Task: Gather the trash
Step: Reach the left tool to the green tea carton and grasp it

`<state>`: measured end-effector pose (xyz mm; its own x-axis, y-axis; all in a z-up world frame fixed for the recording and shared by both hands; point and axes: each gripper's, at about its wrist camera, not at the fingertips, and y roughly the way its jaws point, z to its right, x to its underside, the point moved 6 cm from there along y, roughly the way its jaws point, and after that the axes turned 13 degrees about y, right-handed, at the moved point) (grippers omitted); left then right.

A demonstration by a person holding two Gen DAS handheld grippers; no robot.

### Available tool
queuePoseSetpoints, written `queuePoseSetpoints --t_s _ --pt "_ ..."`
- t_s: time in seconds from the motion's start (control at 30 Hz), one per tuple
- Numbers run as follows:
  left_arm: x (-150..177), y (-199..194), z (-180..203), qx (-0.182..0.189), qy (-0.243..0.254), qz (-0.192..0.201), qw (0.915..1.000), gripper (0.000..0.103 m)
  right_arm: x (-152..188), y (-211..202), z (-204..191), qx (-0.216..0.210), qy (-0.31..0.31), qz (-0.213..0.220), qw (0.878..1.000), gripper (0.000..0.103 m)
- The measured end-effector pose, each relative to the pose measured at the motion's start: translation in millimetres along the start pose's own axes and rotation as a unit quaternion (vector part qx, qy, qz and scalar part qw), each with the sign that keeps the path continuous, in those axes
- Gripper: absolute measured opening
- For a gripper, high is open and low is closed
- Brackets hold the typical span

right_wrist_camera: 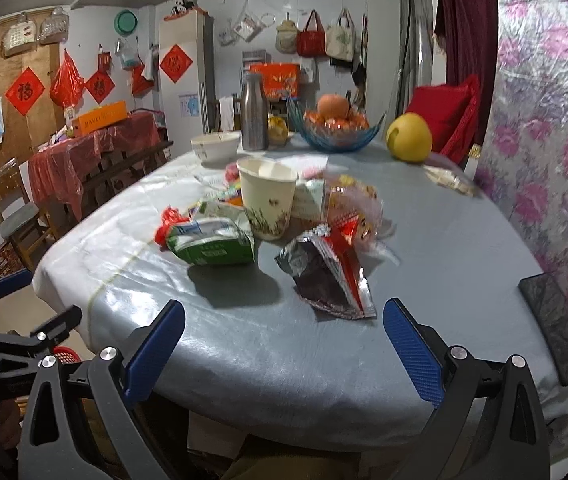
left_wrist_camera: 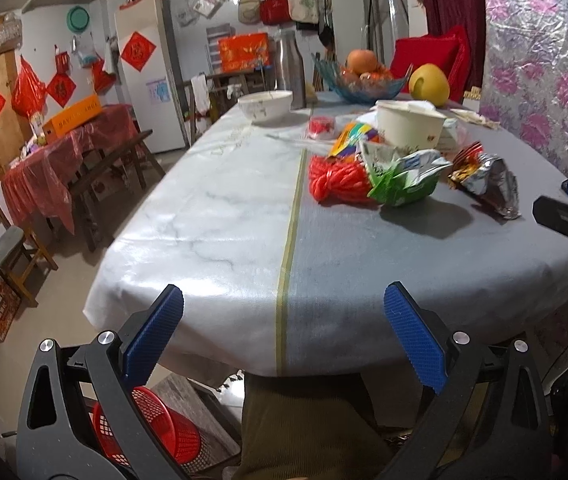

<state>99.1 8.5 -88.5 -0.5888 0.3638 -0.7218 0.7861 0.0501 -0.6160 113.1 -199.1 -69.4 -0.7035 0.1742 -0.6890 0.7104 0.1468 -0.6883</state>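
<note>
Trash lies piled mid-table: a green and white snack bag (left_wrist_camera: 401, 176) (right_wrist_camera: 212, 242), a red and silver foil wrapper (left_wrist_camera: 487, 182) (right_wrist_camera: 331, 276), a red plastic bag (left_wrist_camera: 337, 180) (right_wrist_camera: 168, 222), a white paper cup (left_wrist_camera: 409, 122) (right_wrist_camera: 268, 200) and colourful wrappers (left_wrist_camera: 353, 138). My left gripper (left_wrist_camera: 284, 332) hangs open over the table's near edge, empty. My right gripper (right_wrist_camera: 284, 344) is open and empty too, just short of the foil wrapper. A red mesh basket (left_wrist_camera: 144, 428) stands on the floor at lower left.
A white bowl (left_wrist_camera: 266, 105) (right_wrist_camera: 216, 147), a steel flask (right_wrist_camera: 254, 114), a blue fruit bowl (right_wrist_camera: 335, 132) and a yellow pomelo (right_wrist_camera: 409, 137) sit at the table's far end. A dark pad (right_wrist_camera: 555, 324) lies at the right edge. A floral-covered wall (right_wrist_camera: 555, 120) bounds the right.
</note>
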Motion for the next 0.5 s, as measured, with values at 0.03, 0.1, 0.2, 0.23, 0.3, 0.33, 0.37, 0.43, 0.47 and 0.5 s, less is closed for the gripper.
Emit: queuePoseSetpoints --t_s 0.03,0.1,0.2,0.23,0.3,0.33,0.37,0.43,0.47,0.5 --pt "-0.7 6.7 -1.9 0.003 -0.004 -0.002 1.0000 0.097 1.0 7.8 2.0 0.001 0.001 -0.006 1.000 0.097" --pt "-3.7 18.0 -5.7 0.004 -0.005 -0.004 1.0000 0.097 2.7 23.2 6.9 0.001 0.005 -0.020 1.000 0.097" --pt "-10.3 37.3 -8.9 0.019 -0.014 -0.013 0.9996 0.097 2.7 40.7 12.8 -0.006 0.015 -0.036 0.999 0.097" --pt "-13.0 41.7 -9.2 0.023 -0.015 -0.013 0.9996 0.097 1.6 46.9 15.5 -0.010 0.020 -0.041 0.999 0.097" --pt "-20.7 50.4 -5.6 0.038 -0.017 -0.016 0.9990 0.097 -1.4 55.2 19.1 -0.015 0.024 -0.044 0.999 0.097" --pt "-25.9 53.5 -2.6 0.045 -0.014 -0.013 0.9988 0.097 -3.1 58.3 20.8 -0.015 0.025 -0.045 0.999 0.097" --pt "-30.9 56.0 2.1 0.056 -0.011 -0.010 0.9983 0.097 -3.9 60.3 21.7 -0.015 0.025 -0.044 0.999 0.097" --pt "-42.6 59.7 16.6 0.094 -0.003 -0.002 0.9955 0.097 -6.8 65.8 26.7 -0.014 0.027 -0.043 0.999 0.097" --pt "-47.0 61.1 23.1 0.111 0.000 0.000 0.9938 0.097 -7.3 66.3 28.2 -0.015 0.029 -0.043 0.999 0.097" --pt "-51.8 62.5 31.0 0.130 0.003 0.002 0.9915 0.097 -8.3 67.7 31.6 -0.018 0.033 -0.043 0.998 0.097"
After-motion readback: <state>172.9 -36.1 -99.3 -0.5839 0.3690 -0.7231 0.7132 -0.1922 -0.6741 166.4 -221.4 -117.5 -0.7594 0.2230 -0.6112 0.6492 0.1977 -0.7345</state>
